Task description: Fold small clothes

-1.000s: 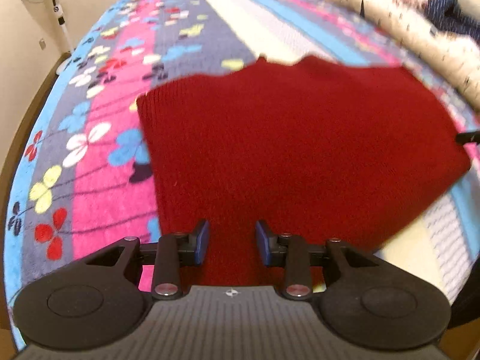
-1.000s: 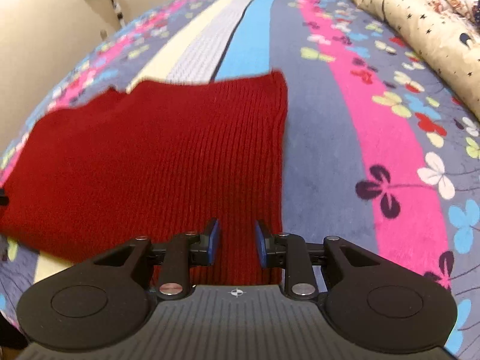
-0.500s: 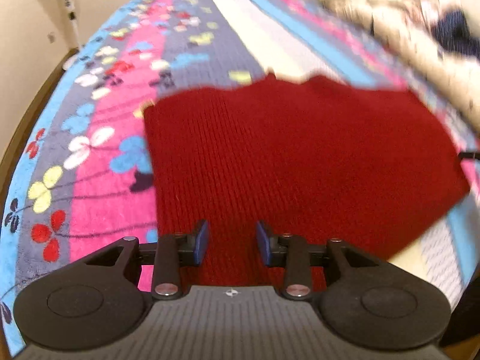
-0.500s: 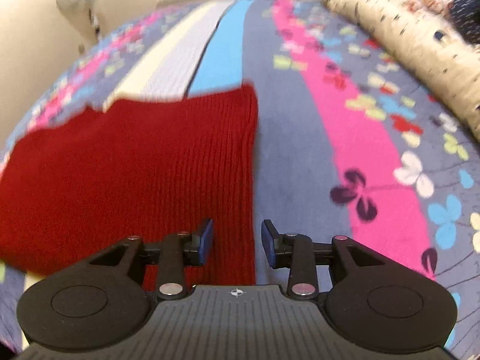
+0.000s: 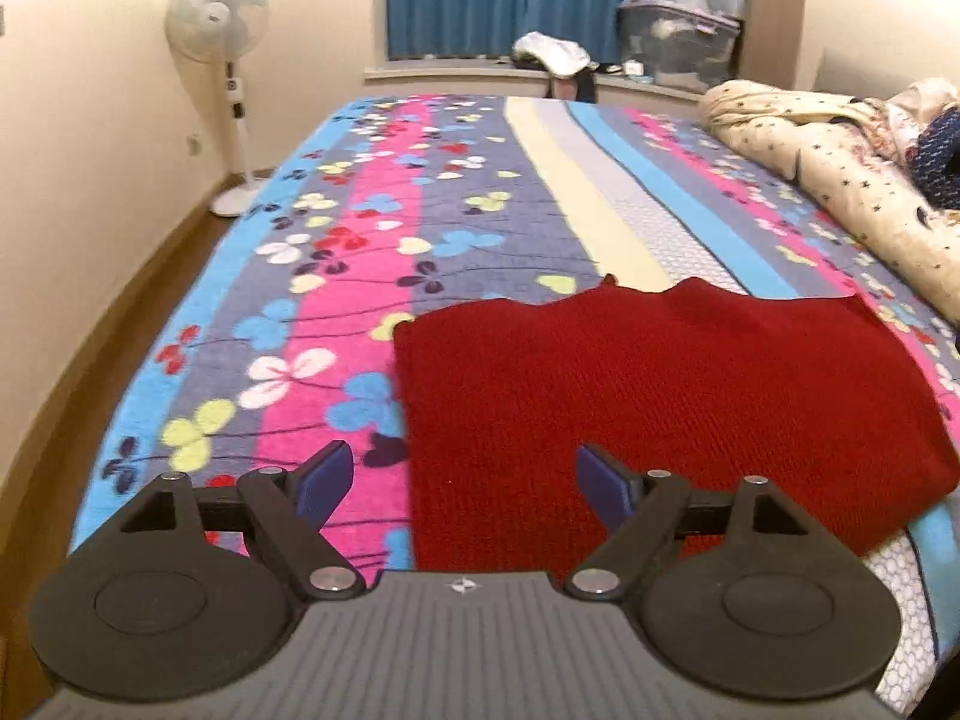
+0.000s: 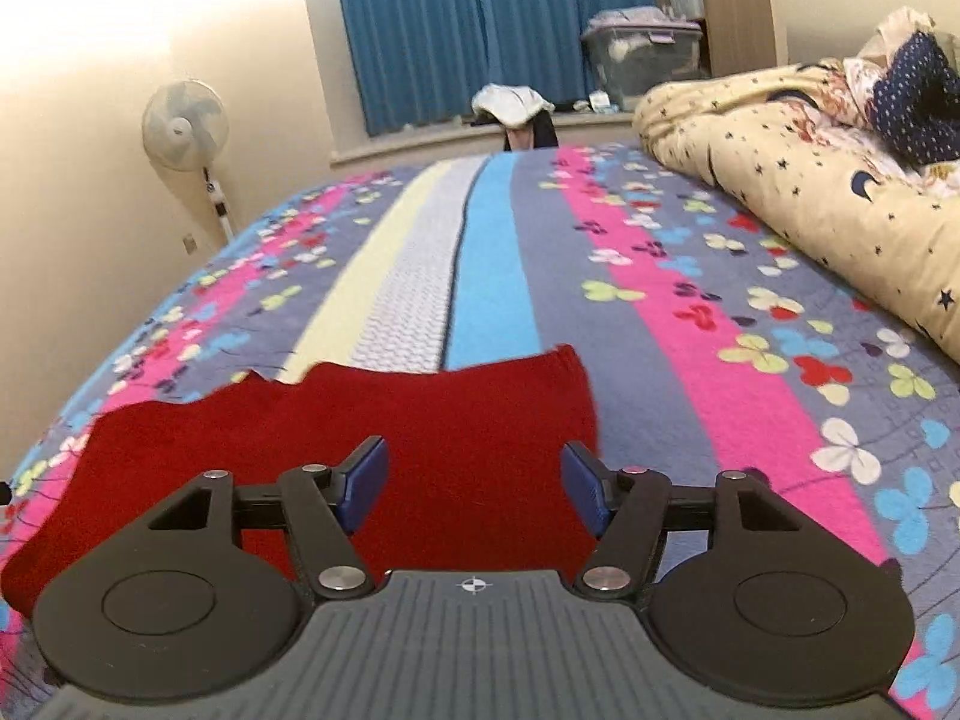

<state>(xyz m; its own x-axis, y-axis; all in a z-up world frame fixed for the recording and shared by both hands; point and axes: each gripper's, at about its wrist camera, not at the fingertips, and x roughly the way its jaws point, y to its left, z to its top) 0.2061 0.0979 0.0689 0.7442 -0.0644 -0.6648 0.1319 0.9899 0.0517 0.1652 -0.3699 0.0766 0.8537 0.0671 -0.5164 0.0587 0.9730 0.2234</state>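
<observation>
We see the red sweater (image 5: 660, 408) lying flat on the bedspread (image 5: 372, 252), spread wide with a notched far edge. In the left wrist view it fills the area from 12 to 3 o'clock of the left gripper (image 5: 465, 477); its left edge runs just inside the left finger (image 5: 324, 474), so the gap between the fingers sits over the sweater's near-left corner. The left gripper's fingers are spread wide and released, gripping nothing.

In the right wrist view the sweater (image 6: 336, 450) lies from 9 to 12 o'clock of the right gripper (image 6: 474, 483); its right edge falls beside the right finger (image 6: 585, 486). These fingers too are spread wide, holding nothing. We cannot tell whether either gripper touches the cloth.

A rolled cream quilt (image 6: 810, 198) with stars lies along the bedspread's edge at 2 o'clock. A standing fan (image 5: 219, 48) is by the wall at 10 o'clock, blue curtains (image 6: 480, 24) at 12 o'clock.
</observation>
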